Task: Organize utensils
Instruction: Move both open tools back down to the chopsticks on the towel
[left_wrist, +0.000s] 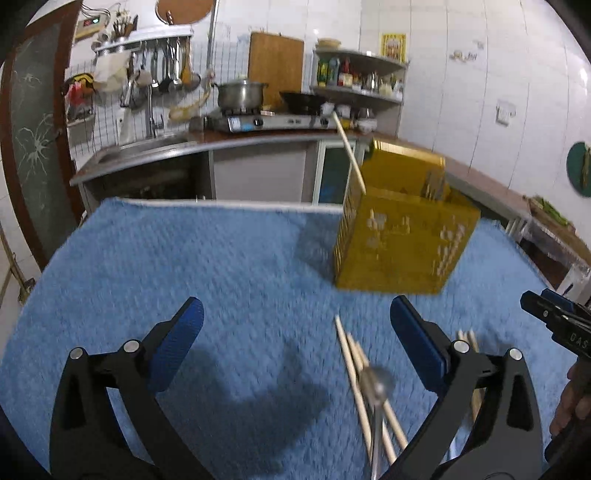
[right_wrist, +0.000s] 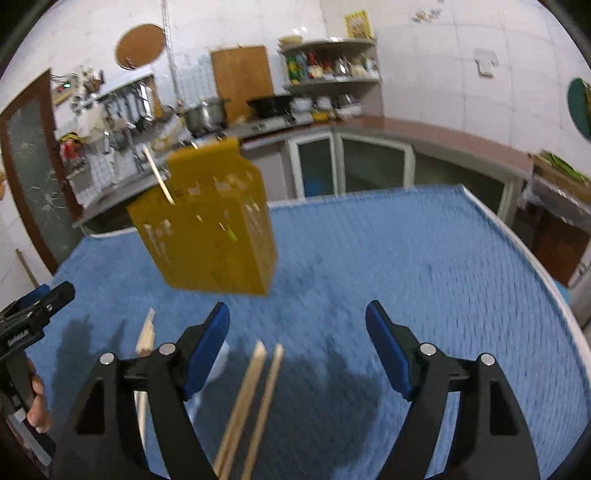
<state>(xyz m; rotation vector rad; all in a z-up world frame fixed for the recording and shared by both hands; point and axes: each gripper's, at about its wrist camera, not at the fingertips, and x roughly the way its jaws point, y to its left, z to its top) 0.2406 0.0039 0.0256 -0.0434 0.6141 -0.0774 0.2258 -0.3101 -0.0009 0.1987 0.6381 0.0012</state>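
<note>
Both grippers are wide open and empty; the chopsticks (right_wrist: 255, 402) lie on the blue towel (right_wrist: 424, 266), long axis running near-to-far, just left of centre between the right gripper (right_wrist: 297, 325) fingers, so that one's closer than the left gripper (left_wrist: 297, 317); yellow holder (right_wrist: 218, 236) stands farther, to the left.

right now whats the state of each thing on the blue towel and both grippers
left gripper: open, empty, above the towel
right gripper: open, empty
yellow utensil holder: upright on the blue towel, one chopstick sticking out, leaning
loose chopsticks: lying flat on the towel
metal spoon: lying across the chopsticks
chopstick pair: lying flat between the right fingers
</note>
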